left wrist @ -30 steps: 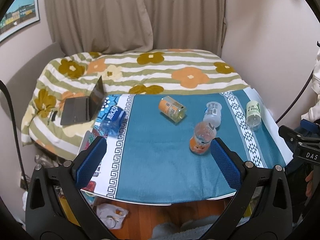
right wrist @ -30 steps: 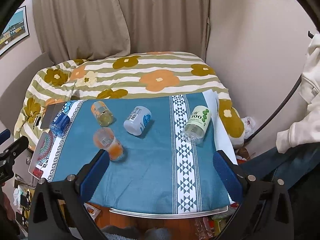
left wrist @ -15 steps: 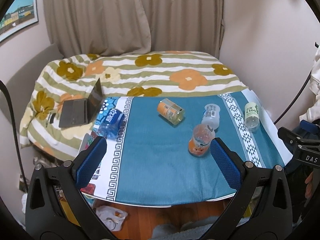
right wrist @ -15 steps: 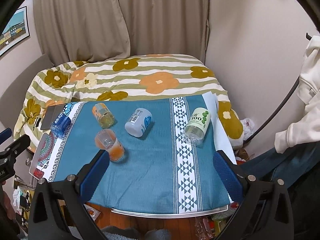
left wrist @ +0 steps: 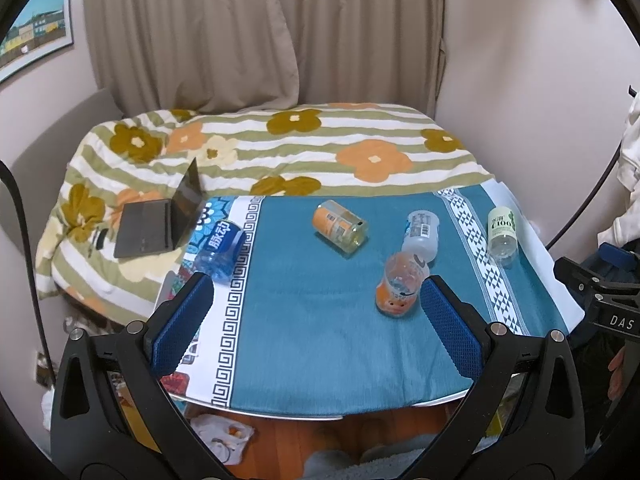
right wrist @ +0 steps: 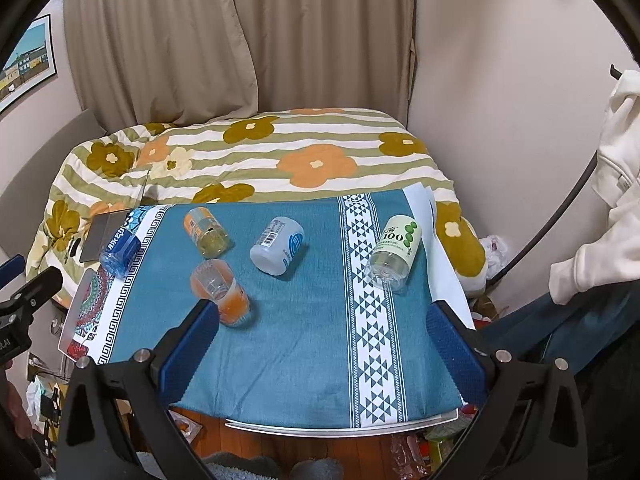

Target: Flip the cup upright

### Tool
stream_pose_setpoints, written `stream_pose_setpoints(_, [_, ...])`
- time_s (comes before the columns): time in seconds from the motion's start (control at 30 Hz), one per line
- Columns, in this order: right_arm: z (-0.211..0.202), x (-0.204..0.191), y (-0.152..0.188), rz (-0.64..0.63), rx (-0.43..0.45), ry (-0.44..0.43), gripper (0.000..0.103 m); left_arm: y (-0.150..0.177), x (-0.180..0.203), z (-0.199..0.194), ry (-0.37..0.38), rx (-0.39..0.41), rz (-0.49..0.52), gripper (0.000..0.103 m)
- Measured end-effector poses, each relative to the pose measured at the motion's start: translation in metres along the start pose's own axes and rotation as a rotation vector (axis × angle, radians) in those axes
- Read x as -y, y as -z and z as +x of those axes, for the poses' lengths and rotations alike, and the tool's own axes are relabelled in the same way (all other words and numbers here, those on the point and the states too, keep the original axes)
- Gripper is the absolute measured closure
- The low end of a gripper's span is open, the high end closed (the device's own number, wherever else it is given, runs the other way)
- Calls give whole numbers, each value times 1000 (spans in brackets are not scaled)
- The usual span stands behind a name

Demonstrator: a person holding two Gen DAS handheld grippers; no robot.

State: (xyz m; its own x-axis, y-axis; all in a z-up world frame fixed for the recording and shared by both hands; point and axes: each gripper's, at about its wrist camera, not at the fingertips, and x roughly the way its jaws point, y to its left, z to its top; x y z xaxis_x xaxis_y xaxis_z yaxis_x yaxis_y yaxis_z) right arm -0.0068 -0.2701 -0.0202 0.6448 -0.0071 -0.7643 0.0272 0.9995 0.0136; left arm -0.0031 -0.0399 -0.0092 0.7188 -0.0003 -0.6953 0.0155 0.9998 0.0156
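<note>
Both views have pulled back slightly since earlier; left gripper (left wrist: pixel 316 320) and right gripper (right wrist: pixel 322 340) hold their jaws wide, empty. An orange cup (left wrist: pixel 398 289) (right wrist: pixel 220 294) stands mouth-up on the surface (left wrist: pixel 304 320), and only the left view shows the open laptop (left wrist: pixel 160 216).

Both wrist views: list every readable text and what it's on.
"脉动": blue-labelled bottle lying at the cloth's left edge.
"100": green-labelled bottle on the right.
"DAS": black right gripper body, cut off at the frame edge.
Barcode and print on the white bottle and orange-labelled jar: too small to read.
</note>
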Motion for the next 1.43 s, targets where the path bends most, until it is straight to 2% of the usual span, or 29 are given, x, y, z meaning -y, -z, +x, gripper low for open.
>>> stream_pose_setpoints(0.87, [3,-2,-2,0,-4,-1,0,-8,-2,7,0,2,0,0])
stream_pose_setpoints(1.1, [4,-2,-2,0,-7,-4,0,-12,-6,9,-38,30,4,0])
stream_pose_setpoints(1.43, [20,-15,6,-43,2,-86,0,-9,-9,21,-67,-4,6,0])
